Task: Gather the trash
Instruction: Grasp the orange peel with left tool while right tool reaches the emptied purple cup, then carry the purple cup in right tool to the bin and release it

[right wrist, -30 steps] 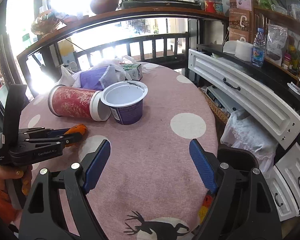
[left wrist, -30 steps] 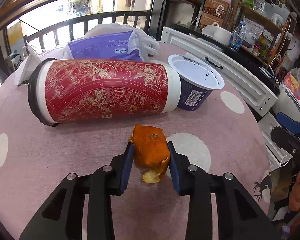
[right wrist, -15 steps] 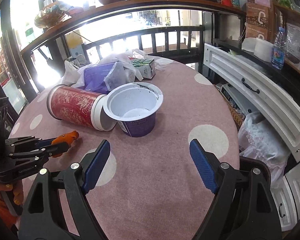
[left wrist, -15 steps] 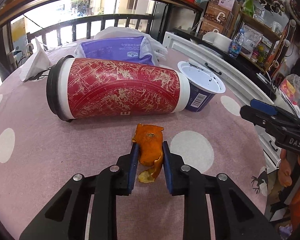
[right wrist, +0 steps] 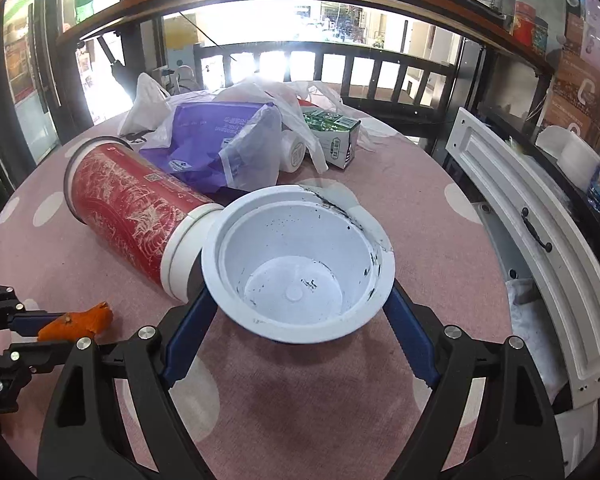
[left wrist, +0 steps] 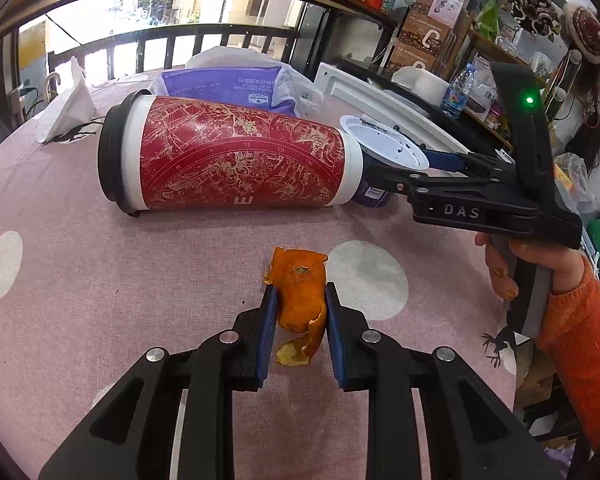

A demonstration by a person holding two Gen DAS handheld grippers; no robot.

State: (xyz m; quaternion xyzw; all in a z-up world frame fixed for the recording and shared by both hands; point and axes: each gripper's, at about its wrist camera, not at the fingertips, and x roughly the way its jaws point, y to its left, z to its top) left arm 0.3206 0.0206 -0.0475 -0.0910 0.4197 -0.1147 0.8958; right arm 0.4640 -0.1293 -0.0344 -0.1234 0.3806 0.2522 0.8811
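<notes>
A curled orange peel (left wrist: 298,300) sits on the pink dotted tablecloth (left wrist: 100,280), pinched between the blue pads of my left gripper (left wrist: 300,294). That gripper also shows at the left edge of the right wrist view, with the orange peel (right wrist: 76,320) at its tip. An empty white yogurt cup (right wrist: 296,264) with a purple wall stands upright beside a red canister (right wrist: 132,204) that lies on its side. My right gripper (right wrist: 300,300) is wide open around the cup, one finger on each side under the rim. From the left wrist view the right gripper (left wrist: 400,172) reaches the cup (left wrist: 384,148) from the right.
Behind the canister lie a purple bag (right wrist: 220,140), a white plastic bag (right wrist: 260,92), a green carton (right wrist: 332,136) and a crumpled tissue (left wrist: 68,104). A white drawer front (right wrist: 540,240) leans past the table's right edge. A hand in an orange sleeve (left wrist: 572,320) holds the right gripper.
The left pads have closed in on the peel. The right gripper has moved forward across the table to the white cup, which now sits between its fingers.
</notes>
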